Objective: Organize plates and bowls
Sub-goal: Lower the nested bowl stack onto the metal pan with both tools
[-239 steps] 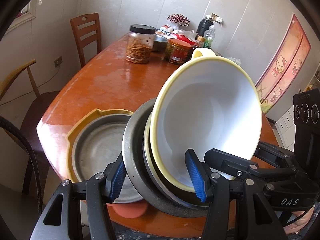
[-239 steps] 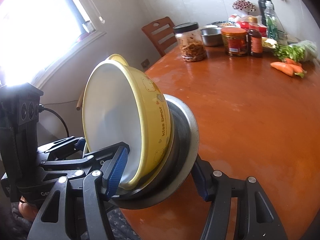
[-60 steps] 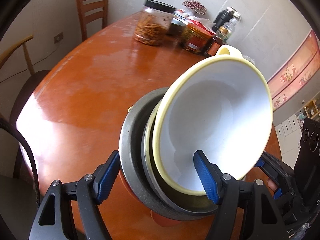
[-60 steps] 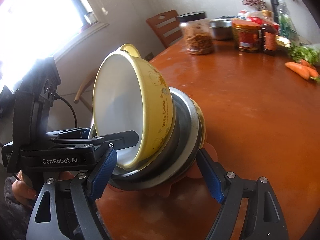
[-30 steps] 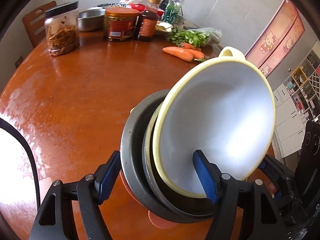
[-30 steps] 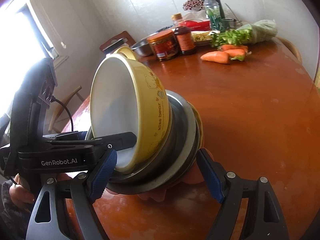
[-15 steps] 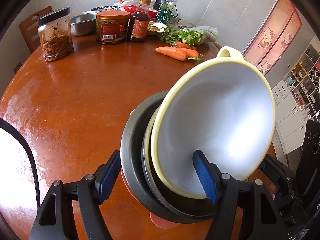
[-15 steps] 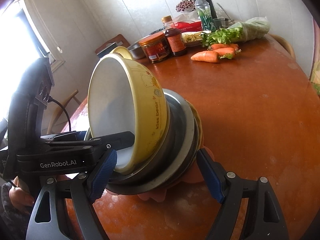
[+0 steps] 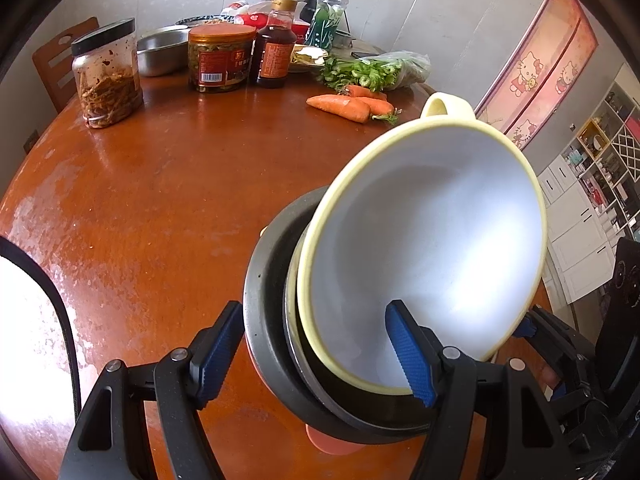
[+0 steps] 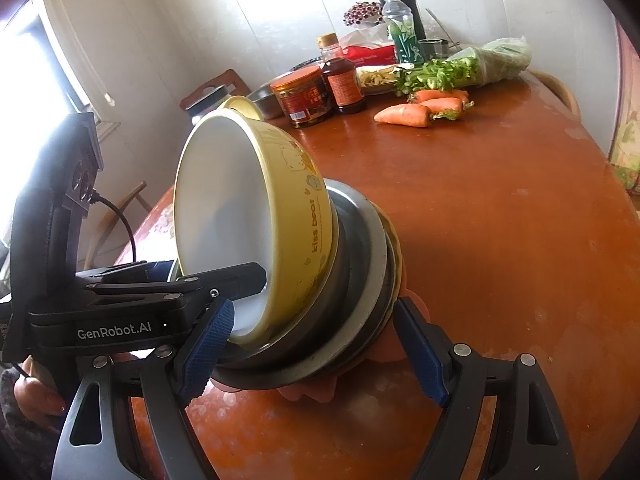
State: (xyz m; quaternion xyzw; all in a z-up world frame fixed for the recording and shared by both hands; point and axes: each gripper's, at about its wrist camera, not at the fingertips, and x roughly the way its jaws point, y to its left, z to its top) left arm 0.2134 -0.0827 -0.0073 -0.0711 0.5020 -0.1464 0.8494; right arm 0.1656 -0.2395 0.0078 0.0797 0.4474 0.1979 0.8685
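A yellow bowl (image 9: 432,248) with a white inside and one loop handle lies tilted on its side. It is nested in a stack of steel plates (image 9: 264,304), with an orange piece (image 9: 328,440) underneath. The stack hangs just over the brown table (image 9: 160,200). My left gripper (image 9: 314,356) is shut on it, one pad inside the bowl, the other on the steel rim. From the other side my right gripper (image 10: 314,352) is shut on the same yellow bowl (image 10: 288,184) and steel plates (image 10: 360,248). One of its pads sits in the bowl, the other behind the stack.
At the table's far side stand a jar of dried strips (image 9: 108,76), an orange-lidded jar (image 9: 220,60), a sauce bottle (image 9: 276,52) and a steel bowl (image 9: 160,52). Carrots (image 9: 344,106) and bagged greens (image 9: 368,70) lie beside them. A wooden chair (image 9: 60,68) stands behind.
Two seconds ago the stack faced the table's left end; both grippers have since swung it right, bringing carrots and greens into view. Over the last half second almost nothing moved. Both grips are unchanged.
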